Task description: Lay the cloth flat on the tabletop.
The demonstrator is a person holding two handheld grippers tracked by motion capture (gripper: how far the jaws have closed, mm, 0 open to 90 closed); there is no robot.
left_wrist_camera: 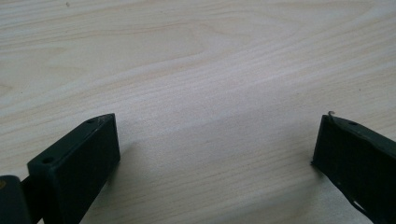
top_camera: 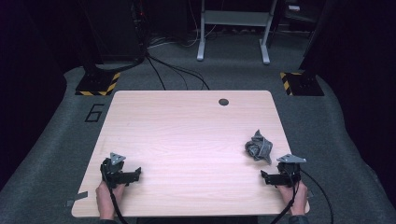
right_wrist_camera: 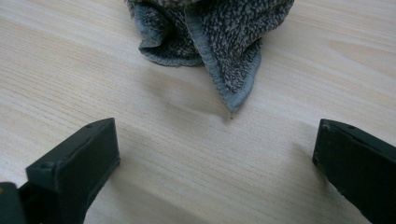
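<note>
- Right gripper [right_wrist_camera: 215, 140]: jaws spread wide, nothing between them, pads off everything. Bare wood under the gap.
- Crumpled grey towel [right_wrist_camera: 210, 37] lies just ahead of those jaws in the right gripper view; its pointed hemmed corner hangs toward the gap but stops short of it. Not touching either jaw.
- High view: same towel [top_camera: 259, 147] is a small bunched heap on the wooden table [top_camera: 187, 135], near the table's right edge, just beyond and slightly left of the right gripper [top_camera: 271, 177].
- Left gripper [left_wrist_camera: 215, 140]: jaws also spread wide, nothing gripped, only plain wood grain between and ahead of them.
- High view: left gripper [top_camera: 133, 173] sits low over the near-left part of the table, well apart from the towel.
- Hands: left hand [top_camera: 106, 198] and right hand [top_camera: 296, 198] come in over the near table edge, each wrapped round its gripper's body from behind, jaws pointing inward and away from the person.
- Both grippers are close to the tabletop; can't tell whether they rest on it.
- Cable trails back from each gripper off the near edge.
- Grey three-cornered plate on top of each, roughly level.
</note>
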